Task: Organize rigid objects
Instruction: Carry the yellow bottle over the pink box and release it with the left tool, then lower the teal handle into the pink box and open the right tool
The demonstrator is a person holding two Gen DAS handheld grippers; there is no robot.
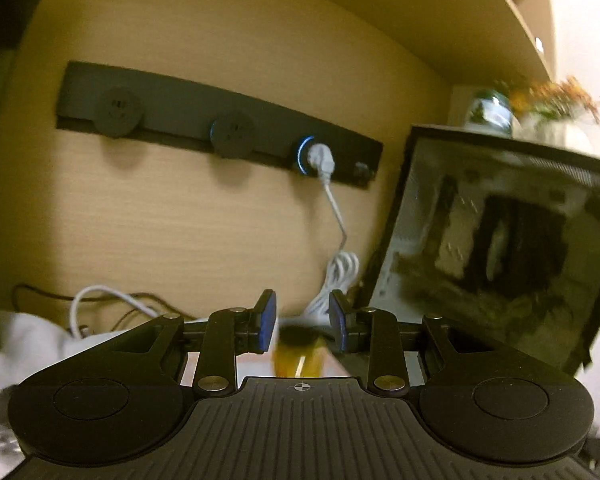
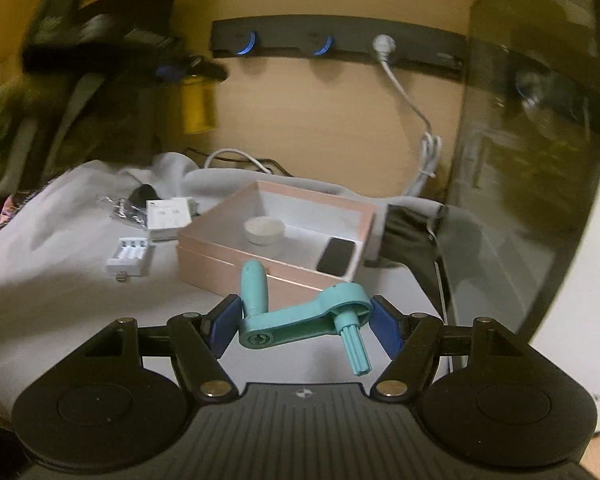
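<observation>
My right gripper [image 2: 305, 322] is shut on a teal plastic crank handle [image 2: 300, 320] and holds it above the cloth, just in front of the pink open box [image 2: 220, 256]. The box holds a small white bowl [image 2: 265, 230] and a black phone [image 2: 336, 256]. My left gripper [image 1: 303, 320] is shut on a yellow bottle with a dark cap [image 1: 298, 354], held up high in front of the wooden wall. The right wrist view shows that same bottle [image 2: 198, 104] hanging from the left gripper at upper left.
A white battery case [image 2: 130, 256], a white packet [image 2: 168, 214] and a dark bag [image 2: 130, 208] lie on the white cloth [image 2: 60, 240] left of the box. A dark glass-sided case [image 2: 532, 140] stands at the right. A black socket strip [image 1: 220, 128] with a white cable [image 1: 332, 208] is on the wall.
</observation>
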